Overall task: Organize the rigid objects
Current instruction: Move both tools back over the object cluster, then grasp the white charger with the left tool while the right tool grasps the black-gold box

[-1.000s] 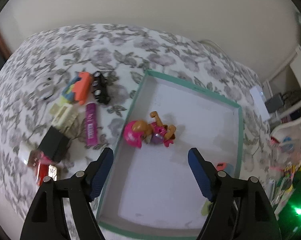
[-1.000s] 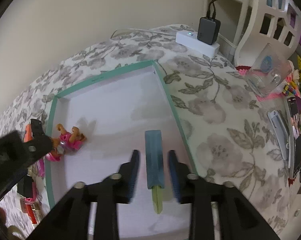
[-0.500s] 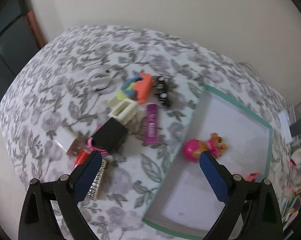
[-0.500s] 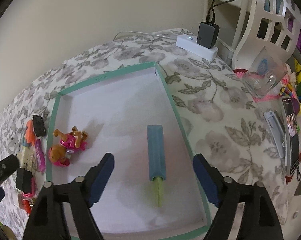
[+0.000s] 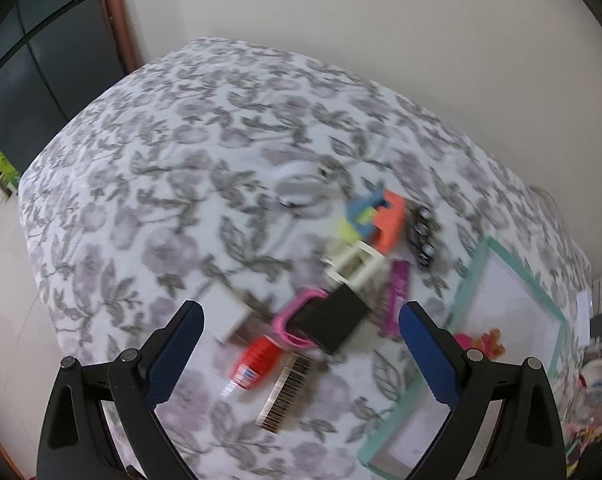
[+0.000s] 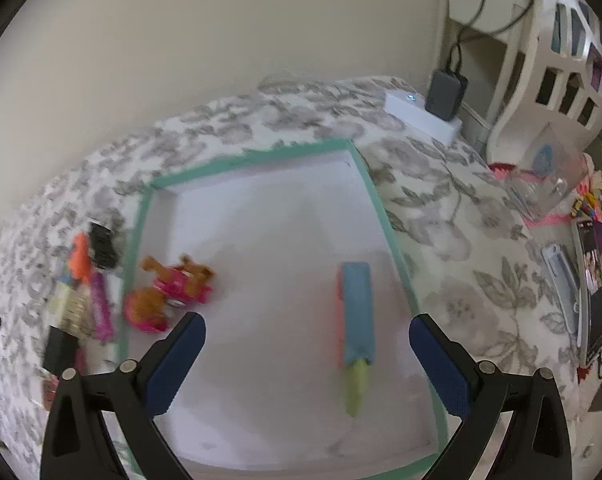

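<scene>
**Both tongs wide open, empty; loose items on the bed left of the tray**

Left tongs (image 5: 301, 344) gape wide, holding nothing, hovering over the clutter on the floral bed (image 5: 149, 184). Nearest: barcode card (image 5: 287, 394), thin and flat, hard to get under, best pinched by an edge. Red tube (image 5: 257, 360) beside it, light, smooth, may roll; grip across its middle. Black box (image 5: 333, 316) with a pink loop (image 5: 291, 322) at its end looks stiff and blocky; flat sides suit the pads. Next, cream frame (image 5: 355, 266) and purple stick (image 5: 397, 296), both light and rigid. Farther: orange block (image 5: 393, 220), small black car (image 5: 421, 236). Left view is motion-blurred, so details are unsure.

Right tongs (image 6: 307, 360) are also spread wide and empty, above the teal-rimmed tray (image 6: 253, 158). Inside: blue-and-green stick (image 6: 357, 312) near the right rim, pink toy figure (image 6: 169, 296) against the left rim. The figure is irregular, with thin limbs; take the body.
</scene>
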`<state>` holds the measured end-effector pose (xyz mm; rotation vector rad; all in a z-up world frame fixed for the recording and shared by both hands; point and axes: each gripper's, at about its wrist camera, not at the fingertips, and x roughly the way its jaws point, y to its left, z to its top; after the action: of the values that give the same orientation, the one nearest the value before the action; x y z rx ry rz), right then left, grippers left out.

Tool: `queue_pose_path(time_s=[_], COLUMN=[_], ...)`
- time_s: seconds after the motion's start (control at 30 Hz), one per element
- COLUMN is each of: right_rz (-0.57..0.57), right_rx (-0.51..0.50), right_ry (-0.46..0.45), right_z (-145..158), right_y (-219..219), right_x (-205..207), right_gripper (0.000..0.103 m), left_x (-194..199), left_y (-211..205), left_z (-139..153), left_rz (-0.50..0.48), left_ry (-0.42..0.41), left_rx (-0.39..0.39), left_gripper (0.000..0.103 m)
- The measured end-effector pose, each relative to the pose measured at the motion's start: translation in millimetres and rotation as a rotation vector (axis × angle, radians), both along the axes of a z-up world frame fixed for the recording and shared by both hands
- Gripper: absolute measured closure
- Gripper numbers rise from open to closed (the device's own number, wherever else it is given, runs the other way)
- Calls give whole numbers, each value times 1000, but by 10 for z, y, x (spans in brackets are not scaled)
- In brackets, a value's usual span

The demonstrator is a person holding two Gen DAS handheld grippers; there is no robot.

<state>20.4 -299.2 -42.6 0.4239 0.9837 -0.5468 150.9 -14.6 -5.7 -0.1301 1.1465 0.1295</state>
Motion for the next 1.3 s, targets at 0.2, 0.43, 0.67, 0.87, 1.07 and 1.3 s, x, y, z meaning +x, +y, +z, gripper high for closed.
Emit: queue_pose_path(time_s=[0.2,0.43,0.67,0.87,1.07,1.3], right_rz=[100,283,433,501,539,563], right_rx=[-29,41,123,172,213,227], right_ry=[-154,-159,-11,136,220,306], right_z=[478,487,153,-294,-535,-750], right_y=[423,1095,1631,1935,2104,2209], right_x=[209,556,819,842,779,745], right_gripper=[0,0,0,7,20,31], left_x=[79,103,110,165,192,212], left_y=[454,995,1326,1331,1189,1047], left_z=[38,-92,-275,-588,-751,-895], left_rz=[33,109,164,115,37,-26], left_ry=[-4,26,61,156,195,235], left_rx=[-12,-27,-55,-61,-29,-29], left_gripper=[5,5,5,5,5,5])
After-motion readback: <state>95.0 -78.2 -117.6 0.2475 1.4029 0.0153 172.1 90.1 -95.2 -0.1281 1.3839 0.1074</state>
